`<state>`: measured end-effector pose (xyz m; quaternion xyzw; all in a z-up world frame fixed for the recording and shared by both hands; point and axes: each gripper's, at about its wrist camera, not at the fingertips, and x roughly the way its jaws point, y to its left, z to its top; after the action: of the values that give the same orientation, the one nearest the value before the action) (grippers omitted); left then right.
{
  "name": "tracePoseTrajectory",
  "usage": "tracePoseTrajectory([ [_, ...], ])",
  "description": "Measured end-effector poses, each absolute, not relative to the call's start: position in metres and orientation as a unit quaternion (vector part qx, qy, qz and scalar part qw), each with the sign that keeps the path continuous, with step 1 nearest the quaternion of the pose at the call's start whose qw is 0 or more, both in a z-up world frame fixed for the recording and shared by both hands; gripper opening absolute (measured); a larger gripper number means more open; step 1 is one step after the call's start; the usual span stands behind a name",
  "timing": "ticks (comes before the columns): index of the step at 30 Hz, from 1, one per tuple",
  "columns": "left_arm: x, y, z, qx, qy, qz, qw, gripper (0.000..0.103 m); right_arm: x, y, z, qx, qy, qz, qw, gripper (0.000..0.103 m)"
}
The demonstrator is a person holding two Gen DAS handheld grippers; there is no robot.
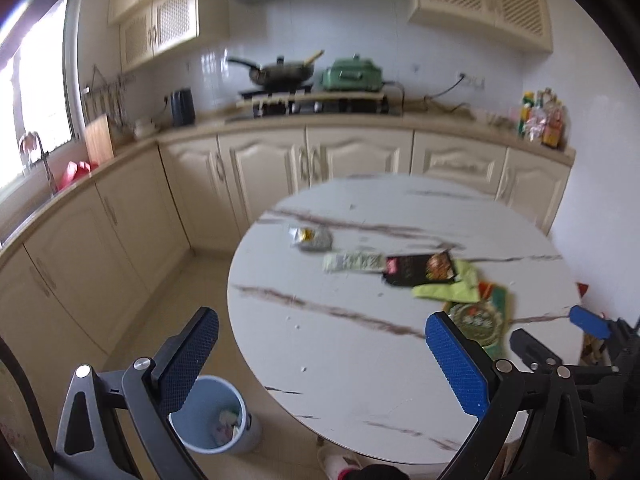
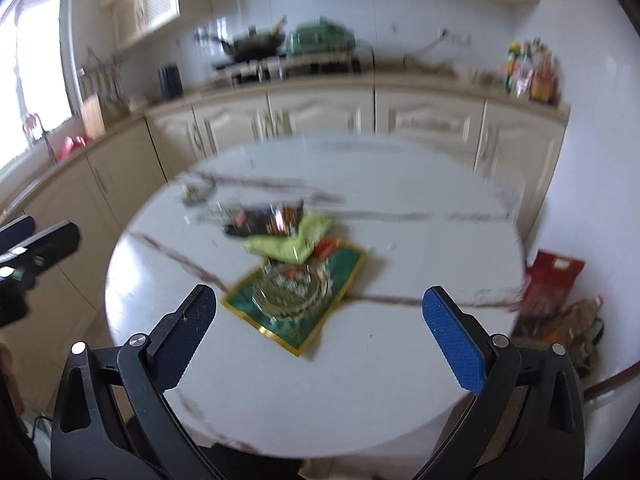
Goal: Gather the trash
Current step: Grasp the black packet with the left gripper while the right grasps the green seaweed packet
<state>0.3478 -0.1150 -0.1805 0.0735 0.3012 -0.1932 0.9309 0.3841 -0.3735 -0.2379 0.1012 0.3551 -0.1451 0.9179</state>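
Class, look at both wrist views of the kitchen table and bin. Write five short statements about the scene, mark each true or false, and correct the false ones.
1. The left gripper holds a wrapper. False: it is open and empty.
2. The bin stands on the floor beside the table. True.
3. The bin is empty. False: it holds some trash.
4. A glass dish sits on the green packet. True.
5. The right gripper is open. True.
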Motion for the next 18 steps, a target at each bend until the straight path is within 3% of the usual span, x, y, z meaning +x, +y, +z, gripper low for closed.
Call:
tracePoseTrajectory([
  [8, 0.405, -0.114, -0.191, 0.075, 0.334, -0.187, 0.921, 0.102, 0.435, -0.374, -0.281, 0.087, 0.415, -0.137, 0.895, 0.103],
  [18, 0.443, -0.13, -0.217, 0.073, 0.361, -0.206, 0.906, 0.102, 0.451, -0.38, -0.293, 0.07, 0.462, -0.129, 0.875, 0.102],
])
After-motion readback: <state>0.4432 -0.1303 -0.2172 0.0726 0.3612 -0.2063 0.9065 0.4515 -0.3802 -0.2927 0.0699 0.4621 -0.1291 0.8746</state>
